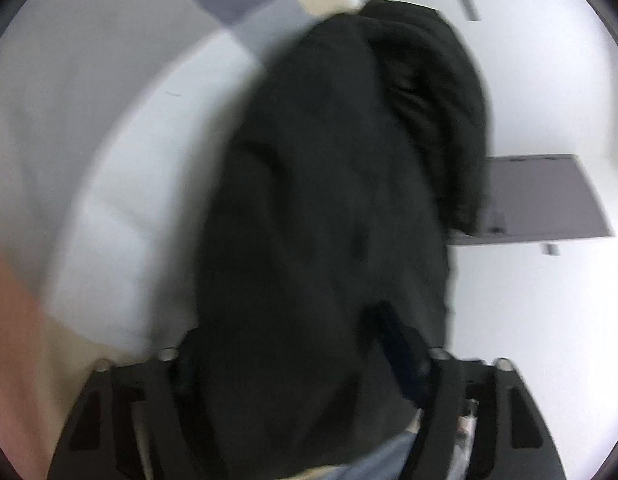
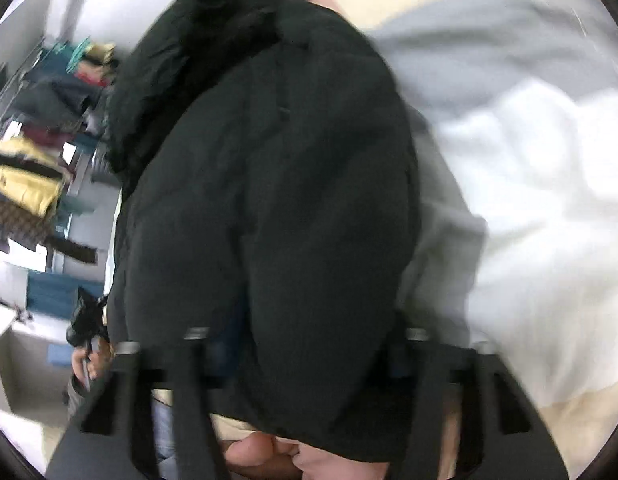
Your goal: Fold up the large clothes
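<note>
The big black coat (image 1: 321, 216) hangs between both grippers. The left gripper (image 1: 305, 364) and right gripper (image 2: 305, 344) pinch it. It's puffy, so it might slip out and flop.

Clothing storeroom: stacked folded garments (image 2: 33, 168) along white wall (image 2: 105, 8).

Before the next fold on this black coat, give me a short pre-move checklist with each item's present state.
1. Black coat between the left hand-held gripper's fingers: ok.
2. Coat between the right hand-held gripper's fingers: ok.
3. Pads actually pressing the fabric on both sides: cannot tell, the coat hides them.
4. Picture sharp enough to judge seams: not ok, both views are blurred.
5. Coat lying flat: not ok, it is bunched, with the furry hood rumpled at the far end.
6. White bedding beside the coat kept out of the grip: cannot tell.
</note>
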A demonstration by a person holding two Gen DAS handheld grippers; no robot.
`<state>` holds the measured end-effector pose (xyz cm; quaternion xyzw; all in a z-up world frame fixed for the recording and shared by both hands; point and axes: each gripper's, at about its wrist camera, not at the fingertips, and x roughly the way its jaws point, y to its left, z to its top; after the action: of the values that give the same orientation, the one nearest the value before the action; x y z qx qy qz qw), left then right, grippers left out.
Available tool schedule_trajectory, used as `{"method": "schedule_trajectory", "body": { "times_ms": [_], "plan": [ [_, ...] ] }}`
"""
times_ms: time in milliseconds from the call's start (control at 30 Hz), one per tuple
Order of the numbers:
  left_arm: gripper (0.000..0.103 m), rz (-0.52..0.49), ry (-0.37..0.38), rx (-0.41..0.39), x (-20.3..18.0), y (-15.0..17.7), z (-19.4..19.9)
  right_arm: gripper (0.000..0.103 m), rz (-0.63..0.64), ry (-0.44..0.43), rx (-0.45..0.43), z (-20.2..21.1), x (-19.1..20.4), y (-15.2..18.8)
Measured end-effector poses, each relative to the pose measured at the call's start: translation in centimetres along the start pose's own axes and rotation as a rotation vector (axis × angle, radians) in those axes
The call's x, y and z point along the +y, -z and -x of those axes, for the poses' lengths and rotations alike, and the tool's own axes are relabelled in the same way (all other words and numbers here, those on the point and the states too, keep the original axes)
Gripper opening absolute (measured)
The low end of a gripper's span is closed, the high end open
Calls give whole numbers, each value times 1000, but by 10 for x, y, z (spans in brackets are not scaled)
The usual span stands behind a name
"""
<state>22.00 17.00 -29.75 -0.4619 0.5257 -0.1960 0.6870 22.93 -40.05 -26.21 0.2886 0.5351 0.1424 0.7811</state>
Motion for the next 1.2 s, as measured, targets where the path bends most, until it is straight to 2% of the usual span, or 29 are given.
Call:
{"method": "schedule_trajectory", "body": {
  "times_ms": [67, 100, 133, 167, 267, 467, 567, 800, 1200],
  "plan": [
    [57, -25, 83, 6, -12, 3, 4, 20, 21, 5, -12, 7, 12, -3],
    [54, -49, 93, -2, -19, 3, 7, 18, 33, 5, -28, 13, 18, -5],
    [43, -75, 95, 0, -27, 3, 10, 17, 38, -2, -49, 19, 23, -6],
    [26, -92, 84, -7, -34, 3, 15, 16, 39, -13, -66, 26, 26, -5],
    [10, -151, 47, -27, -51, 5, 28, 15, 57, -39, -110, 48, 40, -6],
    [5, -175, 47, -96, -74, 21, 68, 11, 113, -73, -191, 85, 75, -2],
    [4, -188, 73, -126, -81, 21, 91, 11, 122, -96, -227, 108, 85, 5],
    [4, -219, 81, -167, -112, 23, 129, 10, 139, -174, -297, 158, 103, 40],
    [5, -288, 19, -200, -149, 96, 216, 10, 206, -237, -335, 239, 129, 117]
  ]
}}
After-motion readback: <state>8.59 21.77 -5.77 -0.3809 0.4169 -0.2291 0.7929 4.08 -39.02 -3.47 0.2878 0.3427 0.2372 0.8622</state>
